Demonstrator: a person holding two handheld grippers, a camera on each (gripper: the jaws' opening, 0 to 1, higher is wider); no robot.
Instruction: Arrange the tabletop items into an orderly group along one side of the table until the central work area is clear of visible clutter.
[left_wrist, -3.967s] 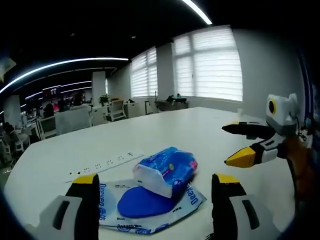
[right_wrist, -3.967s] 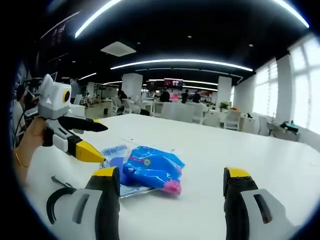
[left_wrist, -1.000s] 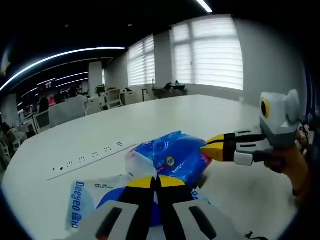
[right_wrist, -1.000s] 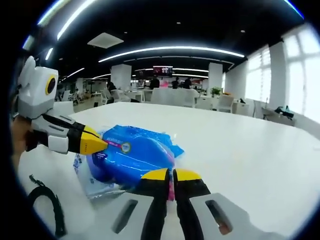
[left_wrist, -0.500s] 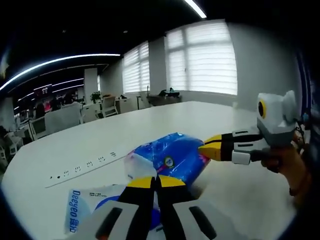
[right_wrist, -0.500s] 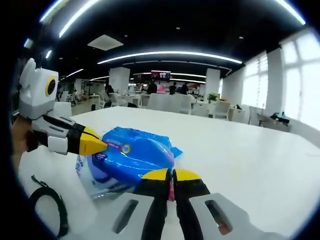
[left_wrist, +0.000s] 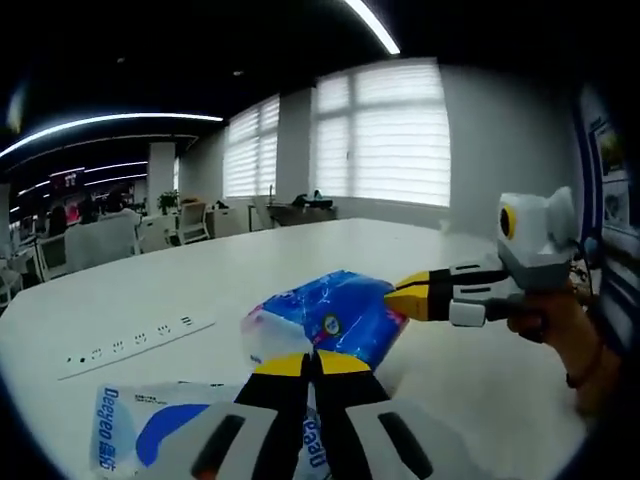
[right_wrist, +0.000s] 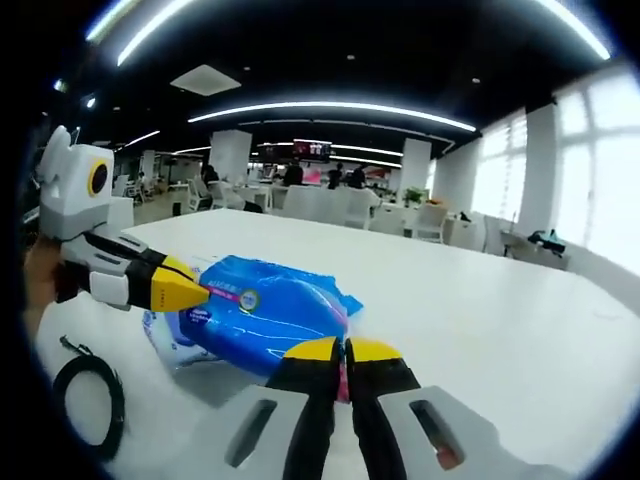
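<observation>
Tissue pack (left_wrist: 335, 318), blue with a white end, is held off the white table (left_wrist: 250, 270) between the two grippers, each pinching one end of it. Largest around it is that table, broad and pale, running far toward the blinds at the windows (left_wrist: 380, 135) in the left gripper view and toward desks and chairs (right_wrist: 330, 205) in the right gripper view. Long ceiling lights (right_wrist: 330, 108) curve overhead.

On the table, in the left gripper view, a white power strip (left_wrist: 130, 345) lies to the far left, and a flat white-and-blue wipes pouch (left_wrist: 150, 430) lies near, just left of the left gripper (left_wrist: 312, 362). Its jaws are clenched together on the near end of the pack. From the right comes the right gripper (left_wrist: 400, 297), yellow tips closed on the pack's far right end, with a hand (left_wrist: 550, 330) behind it.

In the right gripper view the pack (right_wrist: 265, 310) sits centre, with the pouch (right_wrist: 170, 340) showing just below its left end. The right gripper (right_wrist: 345, 350) is clenched on the pack's near edge, where a bit of pink shows. The left gripper (right_wrist: 195, 290) enters from the left, tips closed on the pack's left end. A black cable loop (right_wrist: 85, 400) lies on the table at near left
</observation>
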